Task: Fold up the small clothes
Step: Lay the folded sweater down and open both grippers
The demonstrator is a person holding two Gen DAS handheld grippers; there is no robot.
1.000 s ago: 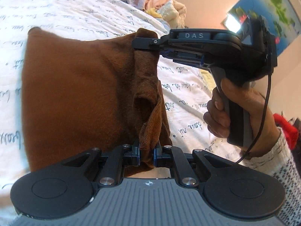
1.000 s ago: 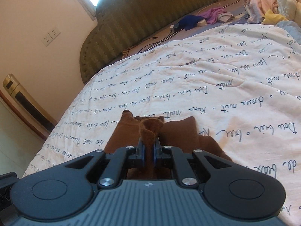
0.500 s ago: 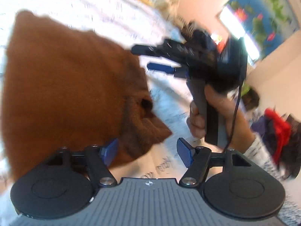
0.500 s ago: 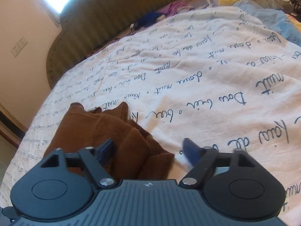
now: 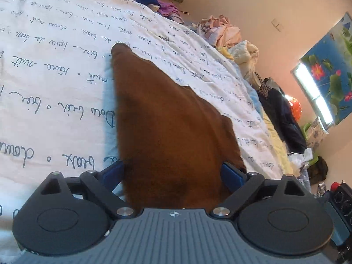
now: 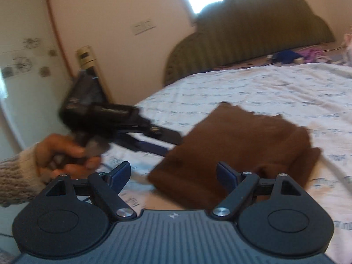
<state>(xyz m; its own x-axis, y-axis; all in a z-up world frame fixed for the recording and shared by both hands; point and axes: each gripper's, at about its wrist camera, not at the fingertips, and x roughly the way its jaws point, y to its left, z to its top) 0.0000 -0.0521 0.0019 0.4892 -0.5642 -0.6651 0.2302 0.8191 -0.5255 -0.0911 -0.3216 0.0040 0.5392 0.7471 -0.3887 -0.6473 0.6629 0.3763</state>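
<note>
Brown garment: lying folded on the script-printed bedsheet, released a second ago. We are holding the left gripper and right gripper spread wide, both empty; fold apparently completing.

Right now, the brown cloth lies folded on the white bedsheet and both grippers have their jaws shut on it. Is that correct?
Not quite. The brown cloth does lie folded on the white bedsheet, but neither gripper grips it. The left gripper and the right gripper both have their jaws wide open; each wrist view shows this.
</note>
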